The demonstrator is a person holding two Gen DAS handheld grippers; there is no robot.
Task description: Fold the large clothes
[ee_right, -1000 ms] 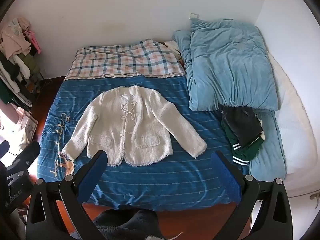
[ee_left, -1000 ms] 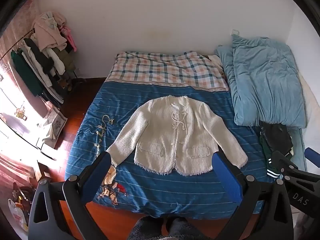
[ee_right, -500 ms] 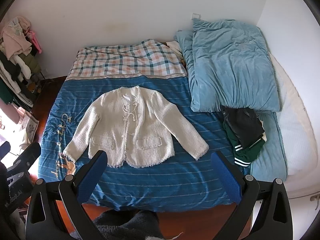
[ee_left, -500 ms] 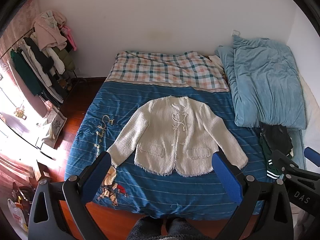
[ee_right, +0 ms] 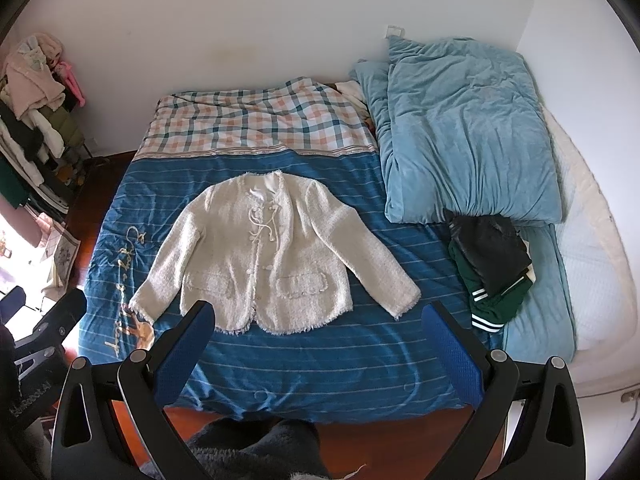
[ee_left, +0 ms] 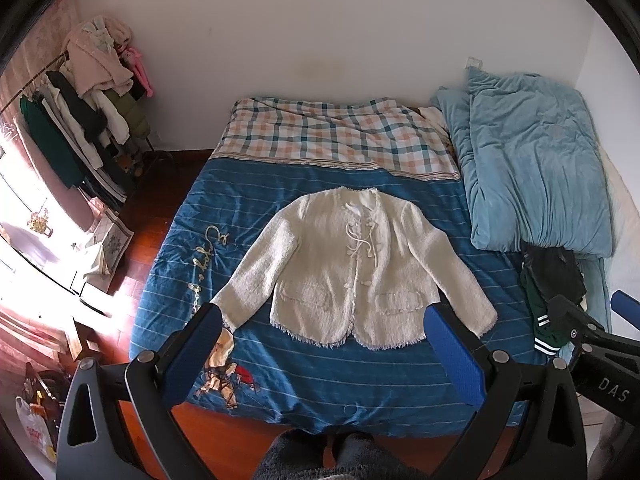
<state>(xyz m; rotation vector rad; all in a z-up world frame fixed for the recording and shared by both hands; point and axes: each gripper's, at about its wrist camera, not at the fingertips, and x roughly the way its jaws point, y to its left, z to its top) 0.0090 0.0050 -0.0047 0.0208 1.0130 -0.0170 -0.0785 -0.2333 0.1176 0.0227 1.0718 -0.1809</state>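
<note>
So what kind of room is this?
It looks like a bedroom in someone's home. There is a big bed with a blue striped cover, a folded light-blue quilt lying on it, and a clothes rack full of hanging coats by the wall. A cream jacket lies spread out flat on the bed.

clothes rack cut off at left, bedspread lettering illegible

A blue striped bedspread covers the bed, with a plaid blanket at twelve o'clock. A light-blue duvet lies at two o'clock, dark folded garments just below it. A loaded clothes rack stands at ten o'clock.
</note>
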